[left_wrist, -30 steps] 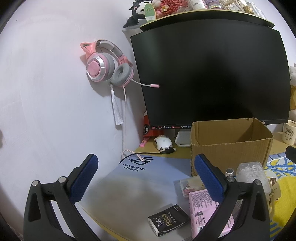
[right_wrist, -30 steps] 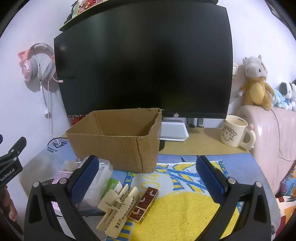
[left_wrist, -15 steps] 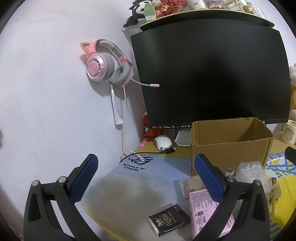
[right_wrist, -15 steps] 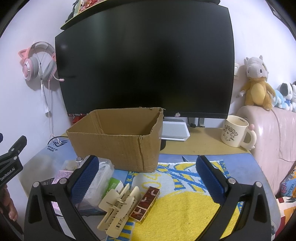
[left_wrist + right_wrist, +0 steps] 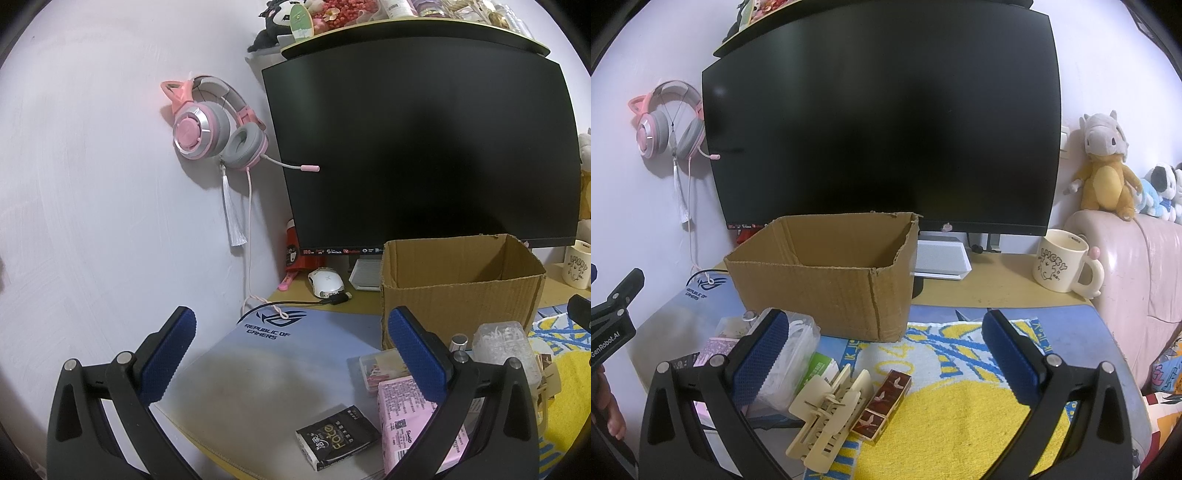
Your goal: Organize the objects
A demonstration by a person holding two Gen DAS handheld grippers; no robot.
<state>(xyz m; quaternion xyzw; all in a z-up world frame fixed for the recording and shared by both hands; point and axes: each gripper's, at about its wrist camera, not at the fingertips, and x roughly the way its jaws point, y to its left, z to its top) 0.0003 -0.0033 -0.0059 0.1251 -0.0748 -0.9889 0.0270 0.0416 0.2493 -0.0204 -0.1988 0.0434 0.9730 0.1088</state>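
A: Nothing much has moved since a second ago; both views match, only a slight drift in the right wrist view.

B: Agreed. Progress? We see the cardboard box (image 5: 827,280) at 12 o'clock of the right gripper (image 5: 884,354), and what shows of its inside looks empty. We'd judge the sorting as not started.

A: What's left, then: the beige hair claw (image 5: 827,417) and the red patterned box (image 5: 882,404) at 6 o'clock, the clear plastic tub (image 5: 792,354) at 9 o'clock beside the left finger.

B: Left wrist view adds the black packet (image 5: 338,441) at 6 o'clock, the pink pack (image 5: 413,417) and a small clear case (image 5: 376,367) toward 4 o'clock, all loose on the mouse mat (image 5: 266,369).

A: Tools?

B: Right gripper spread wide, nothing between the pads. Left gripper (image 5: 291,354) also spread wide, holding nothing; its right finger overlaps the pink pack in view, contact we can't tell.
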